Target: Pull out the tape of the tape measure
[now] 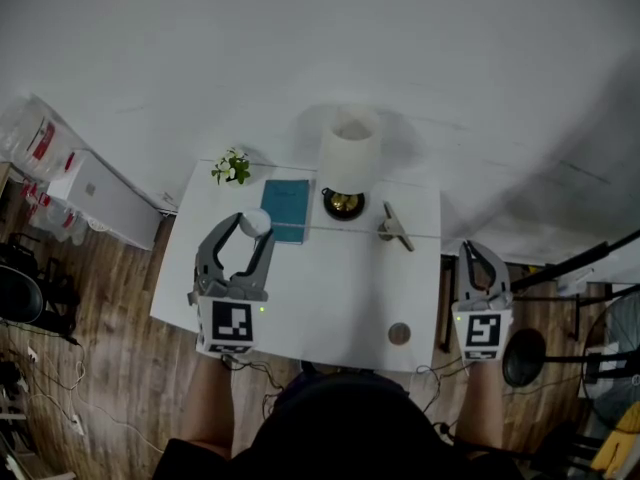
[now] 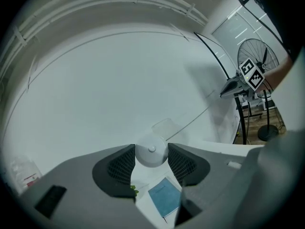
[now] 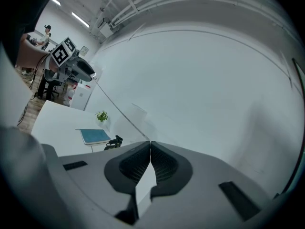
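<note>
Head view looks steeply down on the table; both gripper views skim it, sharing the blue book.

Right tool pinches the tape (a taut line), book beyond.

No legible text, blue book cover print perhaps present, too small

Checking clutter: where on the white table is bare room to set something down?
Bare: the middle and front of the table, between the left gripper and the small round disc. Crowded: the back edge, lined with plant, blue book, lamp and a clip-like tool.
</note>
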`<state>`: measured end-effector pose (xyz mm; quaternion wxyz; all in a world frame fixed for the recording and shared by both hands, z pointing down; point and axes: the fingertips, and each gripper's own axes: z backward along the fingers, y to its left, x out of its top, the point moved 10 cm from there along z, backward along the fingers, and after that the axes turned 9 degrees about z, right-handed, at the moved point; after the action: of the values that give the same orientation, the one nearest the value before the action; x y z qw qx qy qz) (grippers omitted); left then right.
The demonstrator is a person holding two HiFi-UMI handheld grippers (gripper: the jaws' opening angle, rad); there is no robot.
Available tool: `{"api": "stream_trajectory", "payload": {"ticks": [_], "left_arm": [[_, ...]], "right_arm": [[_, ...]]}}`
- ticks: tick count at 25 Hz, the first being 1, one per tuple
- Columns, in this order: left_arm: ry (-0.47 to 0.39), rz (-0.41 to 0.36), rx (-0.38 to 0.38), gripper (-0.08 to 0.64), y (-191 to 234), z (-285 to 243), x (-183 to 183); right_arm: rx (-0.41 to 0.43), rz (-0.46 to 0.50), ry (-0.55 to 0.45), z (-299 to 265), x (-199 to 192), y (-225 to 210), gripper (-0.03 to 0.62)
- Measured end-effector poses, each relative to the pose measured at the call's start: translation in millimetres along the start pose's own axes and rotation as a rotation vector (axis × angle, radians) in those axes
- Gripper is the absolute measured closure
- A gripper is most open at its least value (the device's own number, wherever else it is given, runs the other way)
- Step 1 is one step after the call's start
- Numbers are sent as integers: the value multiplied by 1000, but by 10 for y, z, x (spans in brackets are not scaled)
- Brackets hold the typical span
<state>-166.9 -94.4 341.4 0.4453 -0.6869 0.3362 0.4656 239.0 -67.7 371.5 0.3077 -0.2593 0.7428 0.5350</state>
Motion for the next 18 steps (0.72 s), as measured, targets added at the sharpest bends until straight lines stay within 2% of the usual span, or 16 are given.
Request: {"api": "stream_trajectory", "payload": {"ticks": [18], "left_arm": [[22, -6, 0, 347, 6, -7, -108]], "right_arm": [[-28, 1, 59, 19, -169, -62, 583]]}}
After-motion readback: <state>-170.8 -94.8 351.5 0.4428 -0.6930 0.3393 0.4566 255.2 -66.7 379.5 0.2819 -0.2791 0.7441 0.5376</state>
